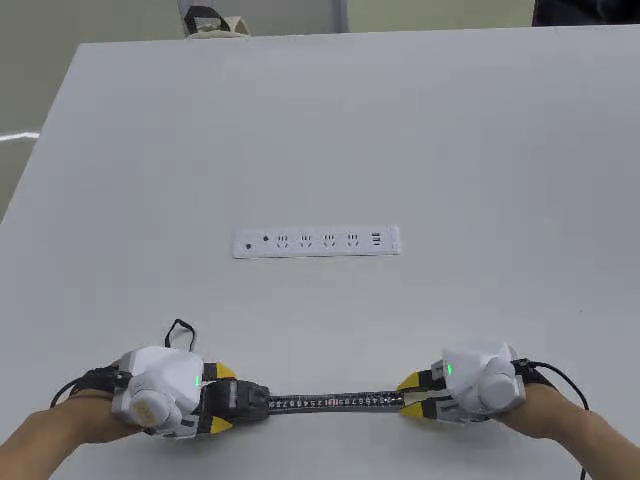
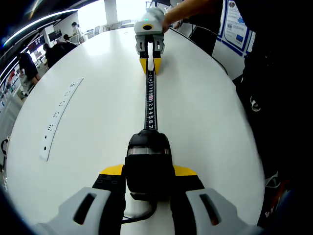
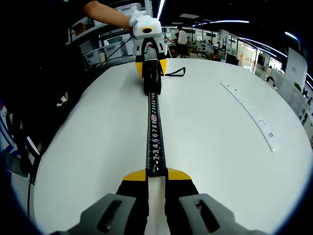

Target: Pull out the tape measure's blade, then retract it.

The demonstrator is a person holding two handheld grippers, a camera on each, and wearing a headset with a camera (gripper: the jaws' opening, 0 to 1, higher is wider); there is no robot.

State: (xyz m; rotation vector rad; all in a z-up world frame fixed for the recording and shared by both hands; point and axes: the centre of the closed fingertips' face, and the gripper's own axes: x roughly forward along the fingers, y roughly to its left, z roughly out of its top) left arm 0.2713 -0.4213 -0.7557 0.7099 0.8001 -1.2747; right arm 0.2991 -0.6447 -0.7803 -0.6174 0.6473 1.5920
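Observation:
A black tape measure case (image 2: 148, 164) sits clamped between the jaws of my left gripper (image 2: 148, 171), low at the table's near edge (image 1: 235, 400). Its black numbered blade (image 1: 335, 402) runs out flat over the table to my right gripper (image 1: 412, 394), which is shut on the blade's end (image 3: 156, 171). From the left gripper view the blade (image 2: 150, 100) stretches away to the right gripper (image 2: 151, 66). From the right gripper view the blade (image 3: 154, 132) leads back to the case (image 3: 152, 78) and the left gripper (image 3: 151, 66).
A white power strip (image 1: 316, 242) lies in the middle of the white table (image 1: 320, 140), well beyond the blade. A thin black cord loop (image 1: 180, 332) lies just behind the left gripper. A black-and-white object (image 1: 212, 22) rests past the table's far edge.

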